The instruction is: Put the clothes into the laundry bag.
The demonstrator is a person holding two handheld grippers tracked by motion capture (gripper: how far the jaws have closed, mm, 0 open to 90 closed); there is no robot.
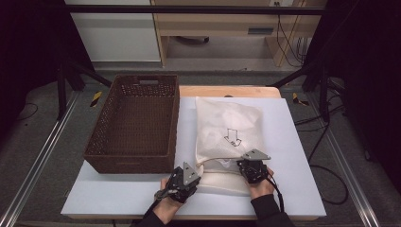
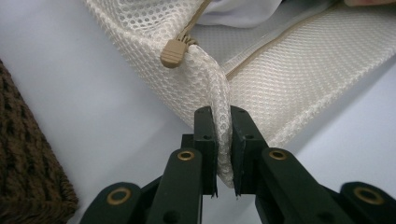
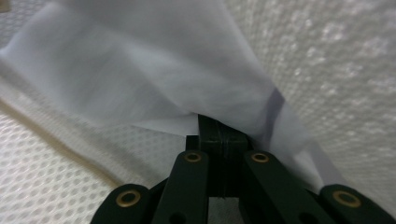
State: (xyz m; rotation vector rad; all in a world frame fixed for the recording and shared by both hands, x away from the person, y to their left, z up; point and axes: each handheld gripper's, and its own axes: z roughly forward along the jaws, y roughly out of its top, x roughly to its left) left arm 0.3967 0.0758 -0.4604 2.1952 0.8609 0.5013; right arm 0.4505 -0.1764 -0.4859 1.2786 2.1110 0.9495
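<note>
Overhead, in the high view, one mesh bag [image 1: 222, 177] was seen lying at the near edge of the counter [image 1: 293, 189], with one white garment [image 1: 228, 127] half out of its mouth and spread toward the far side. One brown woven basket [image 1: 135, 123] stood just beside the garment, on its left. Two tools were counted: the left gripper [image 1: 195, 171] at the bag's near left corner and the right gripper [image 1: 247, 163] at the garment's near edge.

Along the left gripper view, the jaws were clenched on a pinched fold of the mesh bag [image 2: 223, 121], held upright between them. One tan zipper pull [image 2: 174, 51] was seen just above that fold, and a corner of the basket [image 2: 28, 163] at the left edge.

Along the right gripper view, the jaws were closed tight, with thin white cloth [image 3: 140, 79] draped over their tips; it was judged that a bit of the garment was grasped, though the pinch itself was hidden.

From here, the thin cloth could slip out if the grasp were shallow. The bag could be dragged along with the garment if the fold of mesh worked loose, and the cloth could snag on the zipper.
</note>
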